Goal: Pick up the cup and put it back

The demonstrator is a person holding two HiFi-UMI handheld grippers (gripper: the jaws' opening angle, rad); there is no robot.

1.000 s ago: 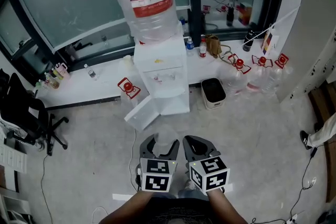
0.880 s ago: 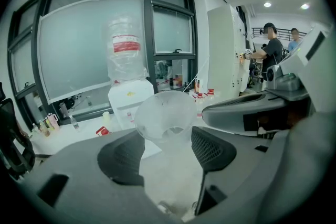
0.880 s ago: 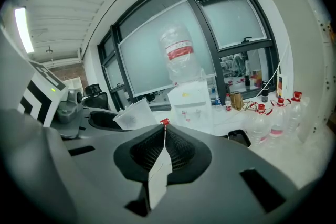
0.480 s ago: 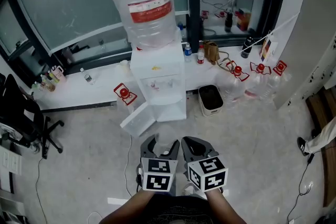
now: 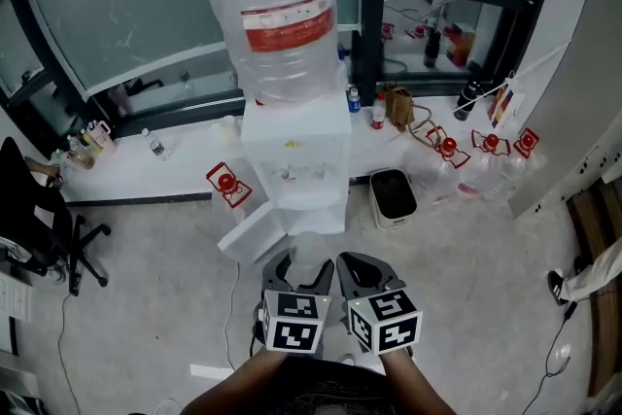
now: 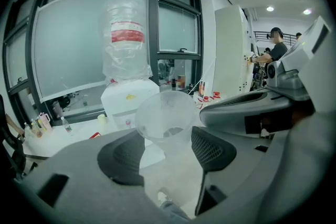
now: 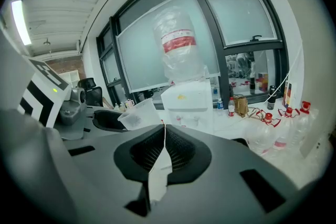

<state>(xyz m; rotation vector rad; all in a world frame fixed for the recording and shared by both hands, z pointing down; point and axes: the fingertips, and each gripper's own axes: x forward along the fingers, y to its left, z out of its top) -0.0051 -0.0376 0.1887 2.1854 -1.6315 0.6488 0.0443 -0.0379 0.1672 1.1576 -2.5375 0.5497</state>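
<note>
Left gripper [image 5: 300,267]: jaws closed on the cup [image 5: 305,252], one pad on each side of its lower wall. The cup is clear plastic, upright, mouth up, and appears empty. It is held in the air above the floor [image 5: 155,306], just near of the dispenser [image 5: 296,160]. In the left gripper view the cup [image 6: 167,120] sits between the two dark pads [image 6: 212,149], with its rim above them.

Right gripper [image 5: 362,269]: jaws fully together, with nothing between them. In the right gripper view the pads [image 7: 176,149] meet along a thin line. The cup [image 7: 137,114] shows to the left of them, apart from this gripper. The two grippers are side by side, near the bottom centre of the head view.

Surroundings:
- The dispenser is white and stands against the far window ledge [image 5: 146,175].
- A large clear bottle [image 5: 282,10] with a red band is inverted on top of the dispenser.
- The dispenser's lower door [image 5: 251,233] stands open to the left.
- A small bin [image 5: 394,196] stands on the floor, just right of the dispenser.
- A black chair [image 5: 34,219] stands at the far left.
</note>
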